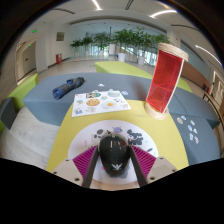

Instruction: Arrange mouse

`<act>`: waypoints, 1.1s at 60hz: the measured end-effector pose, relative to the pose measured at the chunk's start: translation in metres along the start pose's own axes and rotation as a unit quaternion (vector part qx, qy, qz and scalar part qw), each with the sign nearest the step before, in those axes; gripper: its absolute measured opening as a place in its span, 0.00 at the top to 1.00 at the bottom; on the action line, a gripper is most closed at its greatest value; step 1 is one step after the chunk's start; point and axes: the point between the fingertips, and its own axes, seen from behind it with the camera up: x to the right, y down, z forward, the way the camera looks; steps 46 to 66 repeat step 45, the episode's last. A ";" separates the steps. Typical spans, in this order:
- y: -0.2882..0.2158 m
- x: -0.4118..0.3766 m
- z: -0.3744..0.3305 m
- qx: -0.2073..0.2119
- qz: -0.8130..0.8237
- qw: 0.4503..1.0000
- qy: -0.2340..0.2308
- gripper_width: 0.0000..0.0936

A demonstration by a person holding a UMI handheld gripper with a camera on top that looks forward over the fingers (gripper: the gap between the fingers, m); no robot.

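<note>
A black computer mouse point(113, 152) with a small white logo sits between my two fingers, over a round white pad point(118, 133) on the yellow table point(75, 125). My gripper point(113, 166) has its dark fingers point(93, 168) pressed against both sides of the mouse, with the magenta pads point(82, 160) showing outside them. I cannot tell whether the mouse rests on the pad or is lifted just above it.
A white printed sheet point(100, 101) lies beyond the round pad. A tall red and white container point(164, 80) stands at the right. A dark object point(68, 87) lies on the grey floor further off. Green plants point(120, 41) line the back.
</note>
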 end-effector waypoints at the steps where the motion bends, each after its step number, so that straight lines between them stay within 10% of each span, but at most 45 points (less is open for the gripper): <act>1: 0.000 -0.002 -0.004 -0.004 0.002 1.000 -0.001 0.23; 3: -0.003 -0.008 -0.015 -0.006 0.003 1.000 -0.007 0.06; 30: 0.027 -0.040 -0.226 0.083 -0.017 0.995 -0.059 0.11; 66: 0.048 -0.025 -0.247 0.097 0.001 0.994 -0.059 0.12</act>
